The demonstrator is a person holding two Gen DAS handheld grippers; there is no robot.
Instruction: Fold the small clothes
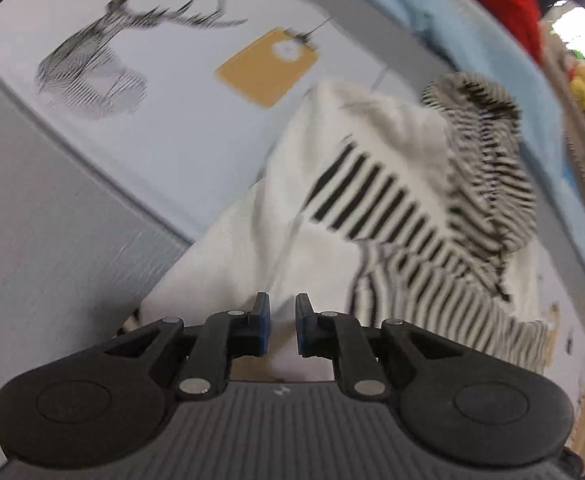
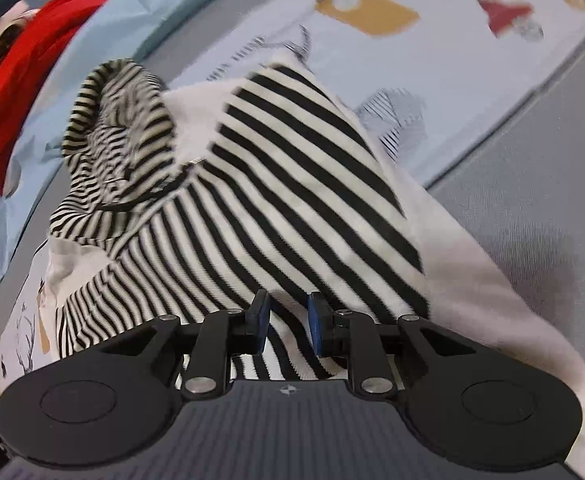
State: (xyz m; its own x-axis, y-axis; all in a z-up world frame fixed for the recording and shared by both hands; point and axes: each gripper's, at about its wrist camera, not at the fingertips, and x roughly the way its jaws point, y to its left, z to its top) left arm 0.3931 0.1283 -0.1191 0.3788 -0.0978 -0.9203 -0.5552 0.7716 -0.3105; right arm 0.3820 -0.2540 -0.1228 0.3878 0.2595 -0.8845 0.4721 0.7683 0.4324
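- Both tongs are seen at the bottom centre of their own views, pointed steeply down onto one small garment of white fabric with black-and-white striped panels and a striped hood [image 2: 252, 184].
- Left gripper [image 1: 282, 330]: its blue-padded fingers [image 1: 263, 334] stand a narrow gap apart over a plain white fold of the garment [image 1: 332, 216]; cloth is seen behind the gap, but whether it is pinched cannot be told.
- Right gripper [image 2: 286, 330]: its blue pads [image 2: 317, 332] are somewhat wider apart, with striped cloth lying in and under the gap; a firm grasp is not shown, so its hold cannot be told either.
- The garment lies heaped in the middle of both views on a pale printed tablecloth with a stag's head and ochre tag motifs [image 1: 172, 128], with its hood bunched at the upper right of the left view and the upper left of the right view.
- A red cloth [image 2: 24, 72] and a light blue fabric [image 1: 444, 12] lie beyond it, near the far edge.
- The step in hand is judged to be an early one: the near edge is being taken at two points, and nothing is yet folded flat.
- Next, a sure pinch on both sides is called for, then an even lift so that the garment can be spread or doubled over without the hood being dragged askew.
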